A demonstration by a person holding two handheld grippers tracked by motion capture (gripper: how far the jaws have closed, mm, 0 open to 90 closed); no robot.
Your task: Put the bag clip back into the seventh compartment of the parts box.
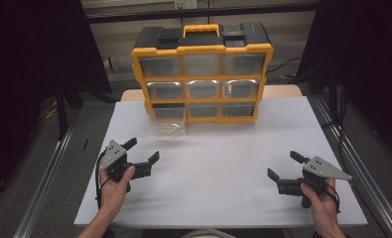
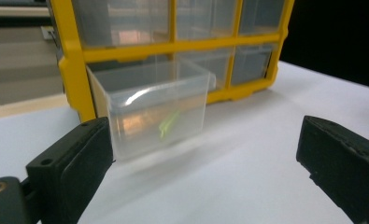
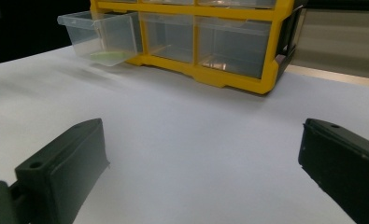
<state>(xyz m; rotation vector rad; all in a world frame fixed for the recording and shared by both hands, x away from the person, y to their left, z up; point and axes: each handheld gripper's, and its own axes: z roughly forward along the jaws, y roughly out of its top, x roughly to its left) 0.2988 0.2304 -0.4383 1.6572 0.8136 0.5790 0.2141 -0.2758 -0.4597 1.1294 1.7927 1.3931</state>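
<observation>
A yellow and black drawer cabinet (image 1: 202,74) stands at the back of the white table (image 1: 218,163). Its bottom-left clear drawer (image 1: 168,122) is pulled out, with a small yellow-green item (image 2: 169,122) inside. The same drawer (image 3: 101,37) juts from the cabinet (image 3: 205,32) in the right gripper view. My left gripper (image 1: 143,150) rests open on the table's left side, in front of the drawer (image 2: 156,109), nothing between its jaws. My right gripper (image 1: 282,165) is open near the front right, far from the cabinet, also holding nothing.
The cabinet has three rows of clear drawers and a yellow carry handle (image 1: 201,29) on top. Metal rails (image 1: 49,168) run along both sides of the table. A wide bare stretch of table lies between the two grippers.
</observation>
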